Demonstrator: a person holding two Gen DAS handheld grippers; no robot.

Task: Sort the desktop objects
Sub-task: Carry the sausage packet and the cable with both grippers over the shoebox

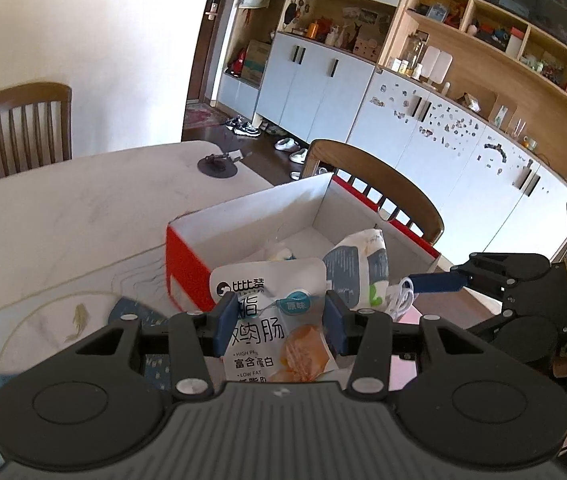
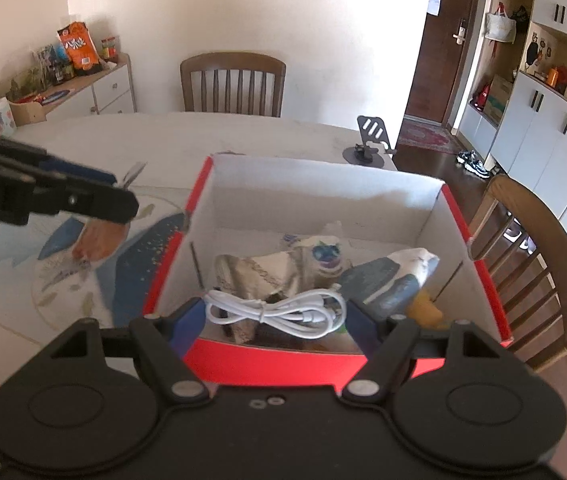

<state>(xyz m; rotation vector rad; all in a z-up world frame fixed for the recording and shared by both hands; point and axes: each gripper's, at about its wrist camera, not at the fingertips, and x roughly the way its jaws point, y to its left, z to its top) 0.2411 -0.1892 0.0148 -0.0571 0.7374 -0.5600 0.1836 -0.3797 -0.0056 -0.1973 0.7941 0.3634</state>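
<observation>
A red box with a white inside (image 1: pixel 187 256) (image 2: pixel 479 276) stands on the table. My left gripper (image 1: pixel 279 322) is shut on a white snack pouch (image 1: pixel 279 320) and holds it above the table just left of the box; it shows in the right wrist view (image 2: pixel 107 204). My right gripper (image 2: pixel 275 314) holds a coiled white cable (image 2: pixel 275 310) between its fingers over the box's near edge; the cable also shows in the left wrist view (image 1: pixel 401 298). Inside the box lie a cream pouch with a blue face (image 2: pixel 283 268) and a blue-grey packet (image 2: pixel 387 280) (image 1: pixel 357 268).
A round placemat with fish pattern (image 1: pixel 63 320) (image 2: pixel 75 276) lies on the white table (image 1: pixel 63 208). A black phone stand (image 1: pixel 219 162) (image 2: pixel 369 144) sits at the far edge. Wooden chairs (image 1: pixel 387 188) (image 2: pixel 233 84) stand around the table. Cabinets line the wall.
</observation>
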